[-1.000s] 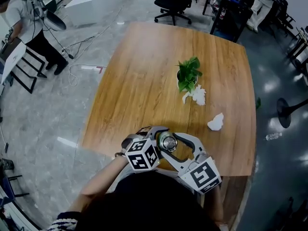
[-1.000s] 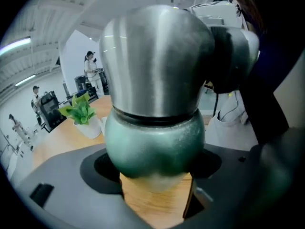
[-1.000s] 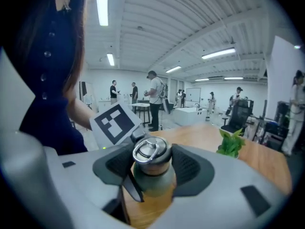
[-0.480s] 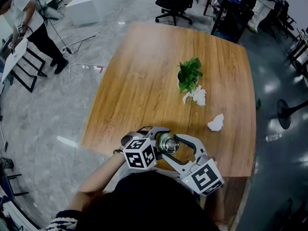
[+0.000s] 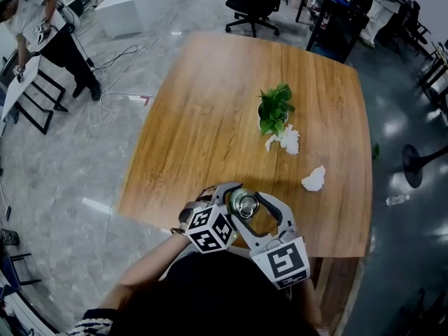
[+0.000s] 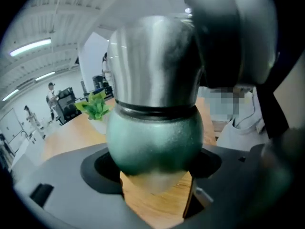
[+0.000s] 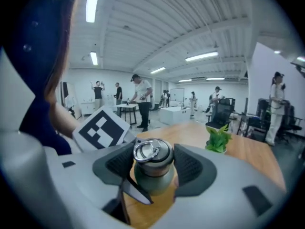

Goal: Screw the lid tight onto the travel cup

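Observation:
The travel cup [image 5: 245, 204] is held just above the wooden table's [image 5: 210, 117] near edge, between both grippers. In the left gripper view its dark green body [image 6: 155, 137] fills the space between the jaws, and my left gripper [image 6: 155, 168] is shut on it. The steel lid [image 6: 152, 66] sits on top of the body. In the right gripper view the lid [image 7: 152, 154], with a ring on top, is pinched by the ribbed pads of my right gripper [image 7: 152, 163]. Seen from the head view, the left gripper [image 5: 229, 200] comes in from the left and the right gripper [image 5: 257, 205] from the lower right.
A small potted plant [image 5: 274, 109] stands mid-table with a crumpled tissue [image 5: 285, 138] beside it. Another tissue ball [image 5: 314, 178] lies near the right edge. An office chair [image 5: 252, 2] and a desk stand beyond the table. A person [image 5: 35, 19] stands far left.
My right gripper has swung round the cup: its marker cube has moved left and nearer to me, with the jaws still on the lid. The left gripper has shifted only slightly.

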